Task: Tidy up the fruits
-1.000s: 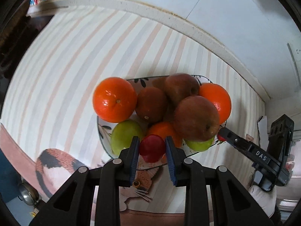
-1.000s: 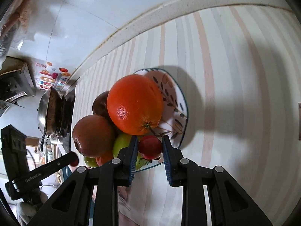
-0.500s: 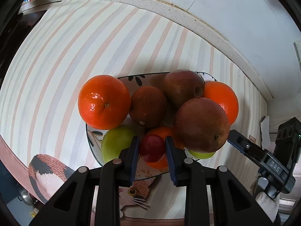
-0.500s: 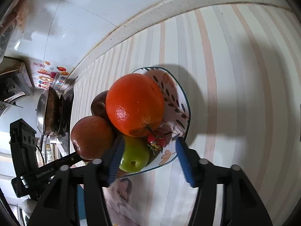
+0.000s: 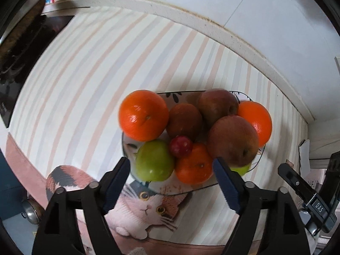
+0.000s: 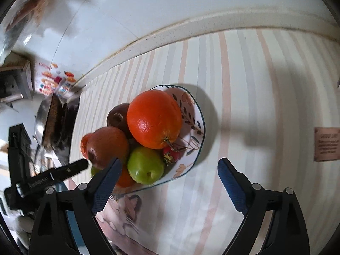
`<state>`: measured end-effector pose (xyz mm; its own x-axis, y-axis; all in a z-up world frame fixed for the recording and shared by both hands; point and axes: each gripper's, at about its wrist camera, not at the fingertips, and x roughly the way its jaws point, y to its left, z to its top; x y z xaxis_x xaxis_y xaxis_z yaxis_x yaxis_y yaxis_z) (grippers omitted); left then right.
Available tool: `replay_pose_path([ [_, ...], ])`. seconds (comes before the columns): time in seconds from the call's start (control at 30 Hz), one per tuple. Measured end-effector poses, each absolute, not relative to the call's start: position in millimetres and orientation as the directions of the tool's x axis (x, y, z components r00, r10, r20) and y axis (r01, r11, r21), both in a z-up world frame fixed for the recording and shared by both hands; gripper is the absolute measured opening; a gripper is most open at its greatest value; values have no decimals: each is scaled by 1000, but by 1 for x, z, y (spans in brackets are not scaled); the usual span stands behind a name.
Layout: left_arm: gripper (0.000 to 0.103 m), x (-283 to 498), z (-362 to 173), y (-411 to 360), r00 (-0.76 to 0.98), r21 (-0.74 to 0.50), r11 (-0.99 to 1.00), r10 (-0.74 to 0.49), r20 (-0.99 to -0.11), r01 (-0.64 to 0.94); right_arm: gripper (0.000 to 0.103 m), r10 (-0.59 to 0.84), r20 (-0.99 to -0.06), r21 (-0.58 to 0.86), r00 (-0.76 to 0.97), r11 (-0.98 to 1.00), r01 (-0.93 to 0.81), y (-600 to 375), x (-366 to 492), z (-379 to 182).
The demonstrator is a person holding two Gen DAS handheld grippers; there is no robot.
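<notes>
A leaf-patterned plate point(image 5: 170, 95) point(image 6: 198, 127) is piled with oranges, red-brown apples and green apples. My left gripper point(image 5: 171, 165) hangs over its near side, jaws opening, pads touching nothing. A small red plum point(image 5: 181, 146) lies free on the pile between a green apple point(image 5: 154, 160) and a tangerine point(image 5: 194, 165). My right gripper point(image 6: 170, 165) is also opening, above the plate's near rim, with nothing gripped. A small red fruit with a green calyx point(image 6: 171, 154) rests on the plate under the big orange point(image 6: 154, 119), next to a green apple point(image 6: 145, 165).
The plate stands on a striped tablecloth point(image 5: 89, 74) with a cat picture point(image 5: 148, 208), close to the white wall ledge point(image 5: 212, 25). A black hob point(image 6: 59, 125) and a metal pan point(image 6: 40, 116) sit to the left. A pink label point(image 6: 327, 144) lies at the right.
Both grippers were shut on small red fruits over the plate and have opened. Each fruit now lies among the others. The right gripper has risen a little.
</notes>
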<state>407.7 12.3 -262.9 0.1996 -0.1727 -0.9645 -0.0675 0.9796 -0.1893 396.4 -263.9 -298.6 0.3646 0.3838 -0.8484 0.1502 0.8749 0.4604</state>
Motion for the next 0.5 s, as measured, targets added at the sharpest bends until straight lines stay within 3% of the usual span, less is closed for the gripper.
replay_pose_path([
  [0.5, 85, 299, -200, 4, 352, -41, 992, 4, -936, -120, 100, 158, -878, 142, 452, 987, -69, -222, 324, -186],
])
